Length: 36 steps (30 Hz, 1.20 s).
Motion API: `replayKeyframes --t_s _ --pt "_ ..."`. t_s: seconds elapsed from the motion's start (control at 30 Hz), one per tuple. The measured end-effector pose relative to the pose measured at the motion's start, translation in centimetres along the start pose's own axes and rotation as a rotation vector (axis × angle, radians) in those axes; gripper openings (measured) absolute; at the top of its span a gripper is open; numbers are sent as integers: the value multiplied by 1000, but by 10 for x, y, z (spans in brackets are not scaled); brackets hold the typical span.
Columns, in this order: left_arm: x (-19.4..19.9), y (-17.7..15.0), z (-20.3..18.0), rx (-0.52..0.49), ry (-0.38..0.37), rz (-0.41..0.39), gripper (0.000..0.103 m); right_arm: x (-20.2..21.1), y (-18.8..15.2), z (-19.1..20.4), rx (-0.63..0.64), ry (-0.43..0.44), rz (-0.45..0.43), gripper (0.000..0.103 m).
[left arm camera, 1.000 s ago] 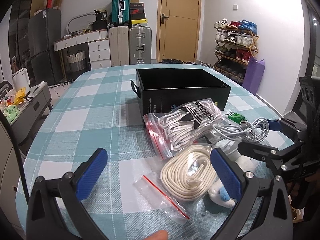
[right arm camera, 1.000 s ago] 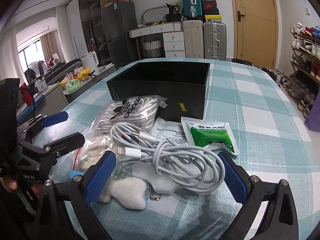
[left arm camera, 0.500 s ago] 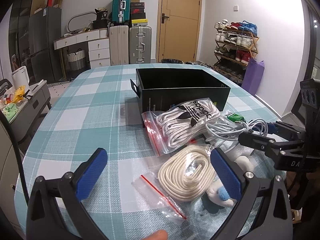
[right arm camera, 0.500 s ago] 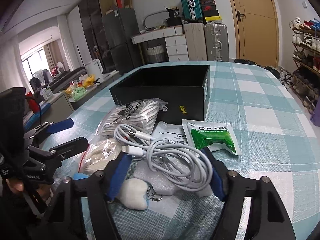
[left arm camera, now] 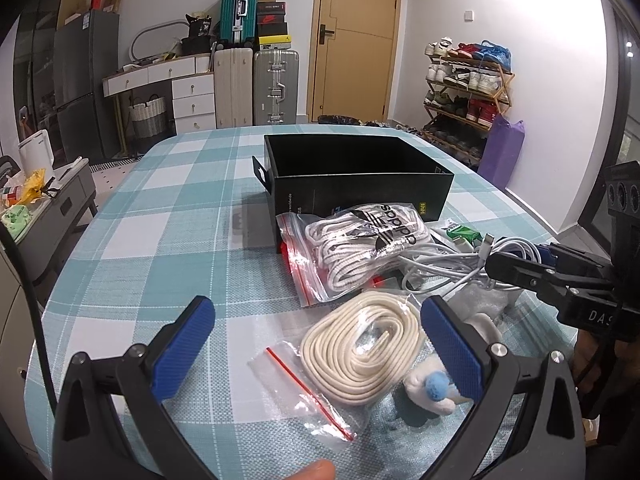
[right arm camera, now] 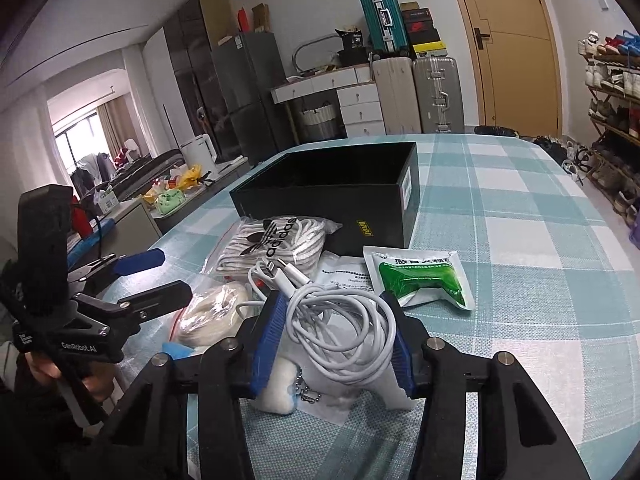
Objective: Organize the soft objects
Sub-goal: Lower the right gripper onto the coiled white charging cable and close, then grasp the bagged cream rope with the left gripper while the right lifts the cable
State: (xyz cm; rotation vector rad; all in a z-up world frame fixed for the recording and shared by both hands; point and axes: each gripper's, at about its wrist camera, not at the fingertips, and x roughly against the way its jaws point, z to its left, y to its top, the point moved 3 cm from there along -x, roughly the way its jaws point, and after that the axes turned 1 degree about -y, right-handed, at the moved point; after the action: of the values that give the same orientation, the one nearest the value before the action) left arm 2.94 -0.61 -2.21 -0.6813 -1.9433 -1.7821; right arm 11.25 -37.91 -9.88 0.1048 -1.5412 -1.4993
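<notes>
My right gripper (right arm camera: 333,304) is closing its jaws around a coiled white charging cable (right arm camera: 344,332), and both blue pads touch the bundle. In the left wrist view the right gripper (left arm camera: 516,258) sits at the cable's right end. My left gripper (left arm camera: 316,344) hangs open over a small empty zip bag (left arm camera: 300,380) and a bagged cream rope (left arm camera: 368,344). A bag of white Adidas laces (left arm camera: 360,240) leans against the open black box (left arm camera: 360,176). A white plush with a blue pompom (left arm camera: 432,388) lies by the left gripper's right finger. A green sachet (right arm camera: 420,276) lies before the box.
Everything rests on a table with a teal checked cloth (left arm camera: 168,232). A white paper packet (right arm camera: 344,276) lies under the cable. Beyond the table stand suitcases (left arm camera: 276,84), drawers and a shoe rack (left arm camera: 468,92). A low cabinet (left arm camera: 40,208) stands left of the table.
The right gripper's jaws have come together from wide open onto the white cable, gathering the coil narrower. The left gripper has stayed where it was, open.
</notes>
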Motion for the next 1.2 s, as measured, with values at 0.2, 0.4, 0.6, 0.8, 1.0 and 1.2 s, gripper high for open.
replayKeyframes --t_s 0.2,0.4,0.6,0.8,1.0,1.2 --pt "-1 -1 -1 2 -5 4 103 12 5 4 21 18 -47 20" --pt "-1 -1 -1 1 -9 4 103 12 -1 5 35 67 -7 21" --pt "-1 -2 -2 -1 -14 8 103 5 -6 12 71 102 40 36" --pt "-6 -4 -1 -2 -16 23 103 1 -7 24 143 124 65 47" --pt "-11 -7 2 4 -23 52 103 0 -12 31 192 135 94 47" --pt "-20 -11 -1 -20 -24 119 103 -6 -14 39 212 162 115 48"
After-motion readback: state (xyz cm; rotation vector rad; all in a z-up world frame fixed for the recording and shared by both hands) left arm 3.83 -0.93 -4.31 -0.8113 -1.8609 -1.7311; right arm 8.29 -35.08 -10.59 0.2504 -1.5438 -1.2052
